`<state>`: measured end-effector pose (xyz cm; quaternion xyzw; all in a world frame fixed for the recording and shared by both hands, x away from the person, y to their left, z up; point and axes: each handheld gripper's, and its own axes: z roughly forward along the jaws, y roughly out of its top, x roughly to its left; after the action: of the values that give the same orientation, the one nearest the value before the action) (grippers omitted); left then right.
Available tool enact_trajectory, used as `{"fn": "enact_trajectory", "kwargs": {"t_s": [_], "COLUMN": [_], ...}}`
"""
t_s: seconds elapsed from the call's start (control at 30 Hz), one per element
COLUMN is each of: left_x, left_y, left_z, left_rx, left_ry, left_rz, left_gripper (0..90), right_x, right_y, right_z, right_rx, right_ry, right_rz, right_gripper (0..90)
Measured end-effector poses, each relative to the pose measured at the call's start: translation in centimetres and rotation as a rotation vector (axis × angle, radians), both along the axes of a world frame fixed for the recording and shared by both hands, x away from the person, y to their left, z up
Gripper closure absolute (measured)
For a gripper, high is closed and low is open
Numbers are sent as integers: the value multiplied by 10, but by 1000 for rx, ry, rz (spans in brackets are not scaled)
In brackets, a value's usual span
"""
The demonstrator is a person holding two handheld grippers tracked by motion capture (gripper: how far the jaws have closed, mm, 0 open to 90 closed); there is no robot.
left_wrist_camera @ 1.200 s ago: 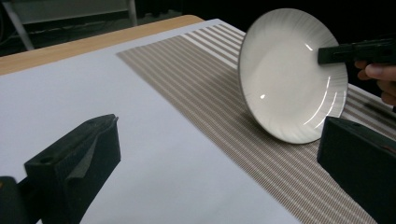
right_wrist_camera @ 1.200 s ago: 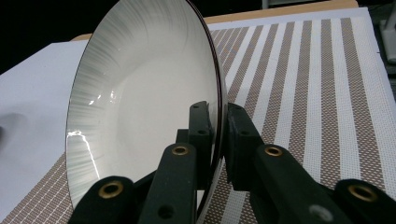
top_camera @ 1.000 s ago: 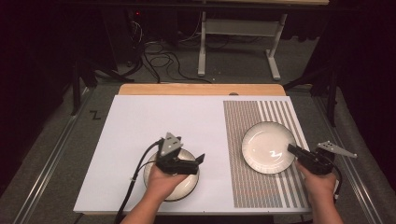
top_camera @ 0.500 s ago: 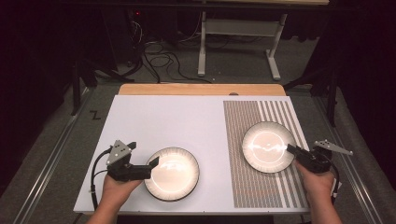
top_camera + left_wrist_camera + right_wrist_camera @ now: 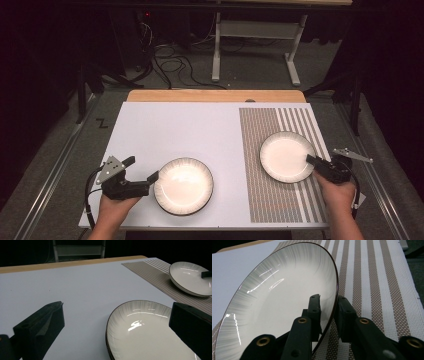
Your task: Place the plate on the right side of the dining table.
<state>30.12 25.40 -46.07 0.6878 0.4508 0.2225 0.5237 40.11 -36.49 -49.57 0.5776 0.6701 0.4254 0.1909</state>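
Two white plates with dark rims lie on the table. The left plate (image 5: 184, 186) (image 5: 150, 332) rests on the white board. My left gripper (image 5: 142, 168) (image 5: 116, 310) stands open just left of it, one jaw near its rim, gripping nothing. The right plate (image 5: 284, 156) (image 5: 190, 277) (image 5: 282, 290) sits on the striped mat (image 5: 260, 200) (image 5: 374, 277). My right gripper (image 5: 311, 160) (image 5: 329, 298) straddles its near-right rim, one jaw inside the plate, one outside. Its jaws have just been opening and a small gap shows beside the rim.
The white board (image 5: 190, 130) covers most of the table, with a wooden strip (image 5: 215, 96) along its far edge. Beyond the table stand a metal frame (image 5: 255, 45) and loose cables (image 5: 170, 55) on the floor.
My left gripper has moved left off the left plate to the board beside it, leaving the plate uncovered. The right hand has stayed at the right plate's rim.
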Motion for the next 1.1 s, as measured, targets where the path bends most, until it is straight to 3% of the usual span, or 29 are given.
{"fn": "enact_trajectory", "kwargs": {"t_s": [0.27, 0.4, 0.73, 0.97, 1.1], "left_x": [1, 3, 3, 4, 4], "left_y": [5, 4, 3, 2, -1], "left_z": [-2, -5, -6, -7, -7], "left_rx": [-14, -1, 5, 15, 17], "left_ry": [12, 39, 48, 55, 52], "left_rz": [-9, -11, -3, -10, -21], "left_gripper": [7, 7, 7, 6, 6], "right_x": [3, 4, 3, -5, -18], "right_y": [0, -1, -1, -2, 10], "right_z": [-3, -7, -8, 4, 21], "right_rx": [-7, -43, -53, -105, -126], "right_ry": [45, 70, 67, -11, -87], "right_rz": [-38, -58, -51, -60, -3], "right_gripper": [764, 776, 761, 622, 540]}}
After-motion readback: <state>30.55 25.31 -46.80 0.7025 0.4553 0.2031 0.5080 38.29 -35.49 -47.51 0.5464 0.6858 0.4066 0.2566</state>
